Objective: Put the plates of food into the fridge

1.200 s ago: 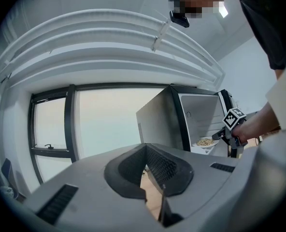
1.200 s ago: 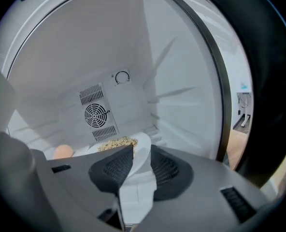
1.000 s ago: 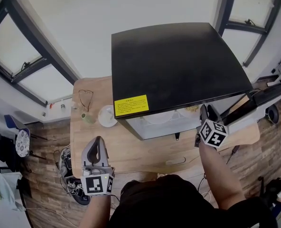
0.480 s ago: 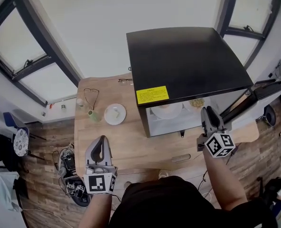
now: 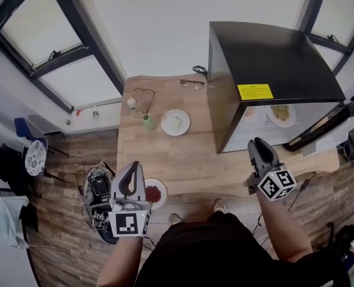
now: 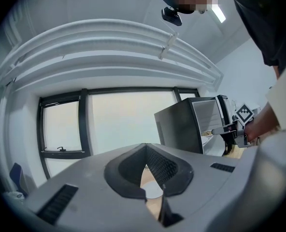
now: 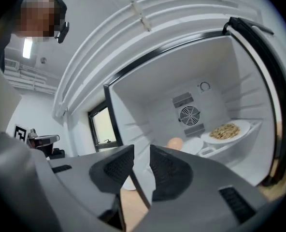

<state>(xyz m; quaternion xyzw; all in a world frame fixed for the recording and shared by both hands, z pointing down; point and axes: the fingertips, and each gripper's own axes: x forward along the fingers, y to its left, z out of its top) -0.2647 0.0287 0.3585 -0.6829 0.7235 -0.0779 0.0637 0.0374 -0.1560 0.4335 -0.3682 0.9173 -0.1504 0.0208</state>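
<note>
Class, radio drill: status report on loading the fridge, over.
Left gripper shut, empty; right gripper open, jaws just been closing, nothing between. Tan-food plate and second plate in fridge; red-food plate, white plate on table. Fridge open, way unobstructed.

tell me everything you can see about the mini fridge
The mini fridge is a compact box with matte black top and side, standing at the right end of the wooden table. A yellow label sits on its top near the front edge. Its door is swung open to the right. Inside it is white, with a round fan on the back wall and, on a shelf, a plate heaped with pale food and a second plate.
</note>
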